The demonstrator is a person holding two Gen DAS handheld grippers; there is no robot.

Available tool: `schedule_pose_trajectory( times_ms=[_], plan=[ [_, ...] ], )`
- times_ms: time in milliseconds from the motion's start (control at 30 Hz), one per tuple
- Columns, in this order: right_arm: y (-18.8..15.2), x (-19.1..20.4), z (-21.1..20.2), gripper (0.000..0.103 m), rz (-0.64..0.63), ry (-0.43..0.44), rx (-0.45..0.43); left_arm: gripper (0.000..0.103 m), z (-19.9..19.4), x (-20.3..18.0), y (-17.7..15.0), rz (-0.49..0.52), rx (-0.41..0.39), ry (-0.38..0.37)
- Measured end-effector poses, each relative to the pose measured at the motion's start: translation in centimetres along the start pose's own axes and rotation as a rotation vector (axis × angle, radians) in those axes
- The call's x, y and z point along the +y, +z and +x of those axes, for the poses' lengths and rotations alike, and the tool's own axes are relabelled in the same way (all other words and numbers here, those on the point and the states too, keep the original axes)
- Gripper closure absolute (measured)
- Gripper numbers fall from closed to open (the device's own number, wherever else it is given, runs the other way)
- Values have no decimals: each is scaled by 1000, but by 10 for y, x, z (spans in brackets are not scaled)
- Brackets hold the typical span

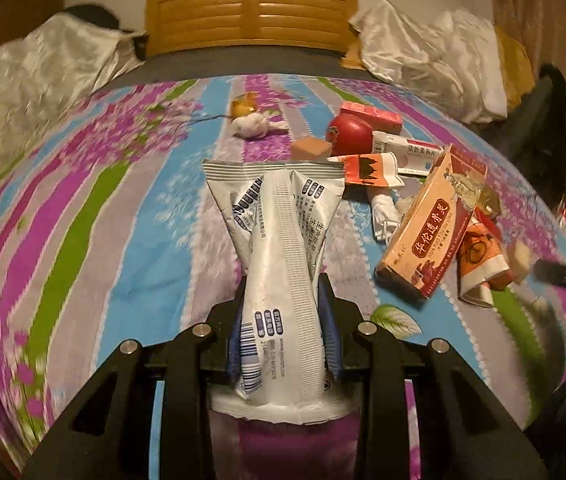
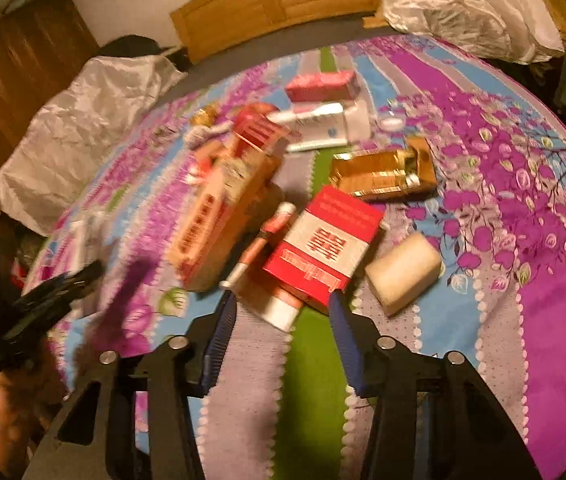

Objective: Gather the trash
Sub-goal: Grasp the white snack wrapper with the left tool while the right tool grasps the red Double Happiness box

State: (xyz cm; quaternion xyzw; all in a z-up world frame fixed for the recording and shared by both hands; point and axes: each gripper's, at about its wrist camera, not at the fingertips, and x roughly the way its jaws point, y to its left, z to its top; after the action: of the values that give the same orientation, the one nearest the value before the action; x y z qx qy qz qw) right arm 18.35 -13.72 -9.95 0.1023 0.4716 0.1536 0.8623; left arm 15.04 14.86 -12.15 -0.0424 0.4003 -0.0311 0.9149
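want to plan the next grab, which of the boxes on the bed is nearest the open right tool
The red-and-white box, lying just ahead of the right tool. The gold box and pink box lie farther up the bed.

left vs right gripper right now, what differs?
The left gripper is shut on the white wrapper; the right gripper is open and holds nothing. The left carries its load above the bedspread; the right points at the red-and-white box, whose near edge lies between its fingers. Both have blue pads.
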Motion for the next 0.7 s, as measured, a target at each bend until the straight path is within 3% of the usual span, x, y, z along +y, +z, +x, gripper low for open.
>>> schedule_pose_trajectory(
  times_ms=[167,300,433,500,700],
  plan=[
    [7,-4,27,31,71,-72,5,72,-1,0,-1,-47,5,-22],
    [19,-3,49,31,101,-114,6,72,3,-8,-1,-20,8,-14],
    [31,10,65,31,40,-180,-5,72,3,-10,-4,-23,14,-16],
    [35,12,70,37,26,-193,-5,72,3,-12,-6,-20,18,-7],
    [28,10,38,39,14,-124,-52,72,-6,-16,-7,-1,4,11]
  ],
)
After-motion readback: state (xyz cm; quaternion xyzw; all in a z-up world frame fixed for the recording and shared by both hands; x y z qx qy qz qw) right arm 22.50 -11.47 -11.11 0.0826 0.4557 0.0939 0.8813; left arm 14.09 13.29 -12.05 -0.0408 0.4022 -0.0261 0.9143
